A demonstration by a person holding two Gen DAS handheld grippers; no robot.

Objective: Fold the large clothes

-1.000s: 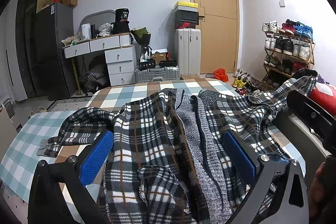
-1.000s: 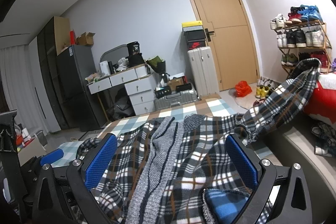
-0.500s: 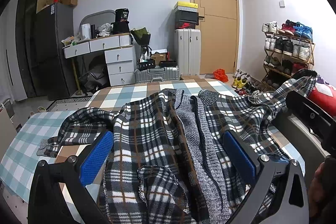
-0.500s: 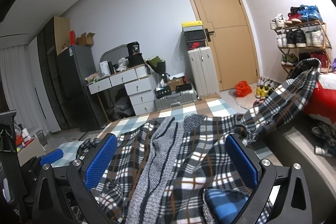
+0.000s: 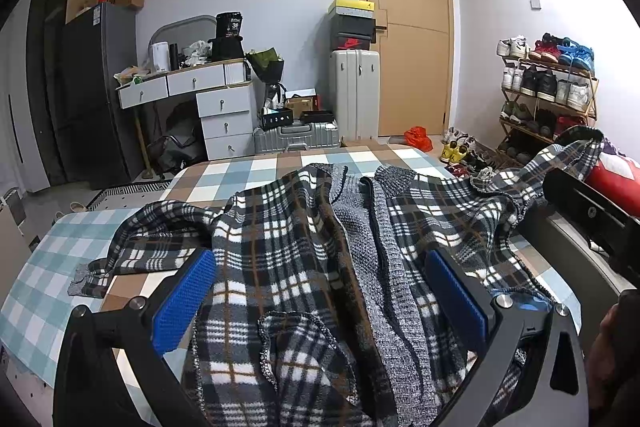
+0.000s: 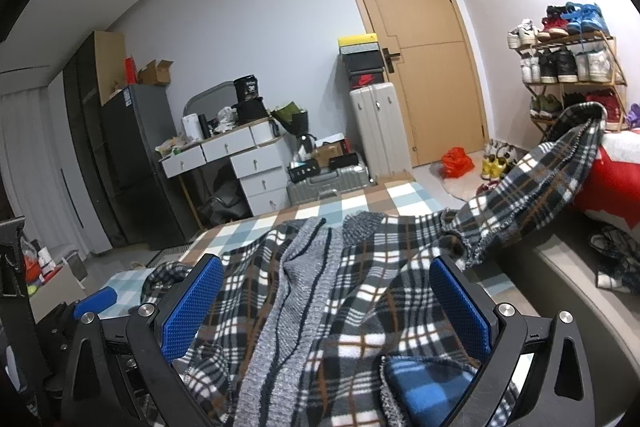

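Observation:
A large black, white and brown plaid jacket [image 5: 288,239] [image 6: 372,287] with a grey knit lining lies spread open on a bed covered by a blue and brown checked sheet [image 5: 248,175] [image 6: 384,193]. One sleeve [image 5: 148,247] lies out to the left. The other sleeve [image 6: 540,183] drapes off to the right over a red cushion. My left gripper [image 5: 320,291] hovers open above the jacket's near hem. My right gripper [image 6: 326,299] is open too, over the jacket's right half. Neither holds cloth.
A white desk with drawers [image 5: 208,99], dark fridge [image 5: 96,91], suitcases [image 5: 354,91] and a wooden door [image 5: 408,27] stand beyond the bed. A shoe rack [image 5: 548,87] is at the right. A hand [image 5: 612,347] shows at the lower right edge.

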